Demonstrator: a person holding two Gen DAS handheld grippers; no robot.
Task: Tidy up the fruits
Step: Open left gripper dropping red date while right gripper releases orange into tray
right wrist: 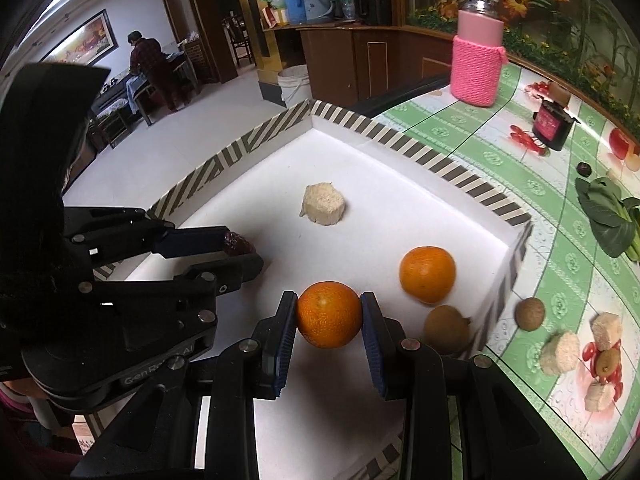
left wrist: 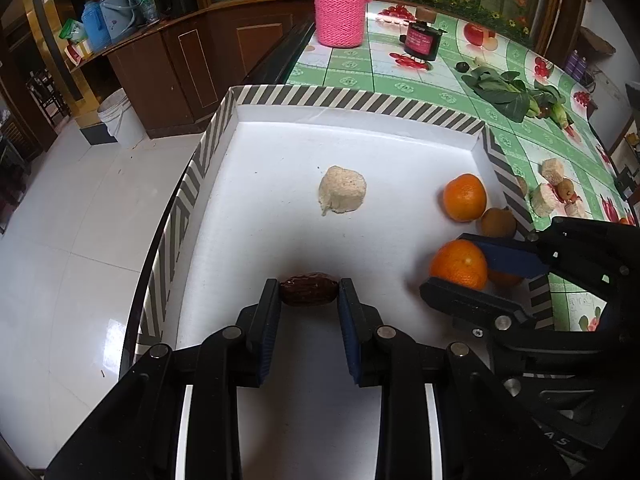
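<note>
A white tray with a striped rim (left wrist: 360,100) (right wrist: 440,160) lies on the table. My left gripper (left wrist: 308,290) is shut on a dark brown date (left wrist: 307,289) above the tray's near left part; the date also shows in the right wrist view (right wrist: 238,243). My right gripper (right wrist: 329,314) is shut on an orange (right wrist: 329,314), also seen in the left wrist view (left wrist: 459,263), over the tray's near right part. In the tray lie a second orange (left wrist: 465,197) (right wrist: 428,274), a brown kiwi (left wrist: 498,222) (right wrist: 446,328) and a beige rough chunk (left wrist: 342,195) (right wrist: 323,203).
On the green patterned tablecloth stand a pink knit-covered jar (left wrist: 340,12) (right wrist: 478,60) and a dark small jar (left wrist: 422,40) (right wrist: 554,128). Leafy greens (left wrist: 504,92) (right wrist: 608,216), more beige chunks (right wrist: 560,354) and a small brown fruit (right wrist: 530,314) lie right of the tray. The table edge is at left.
</note>
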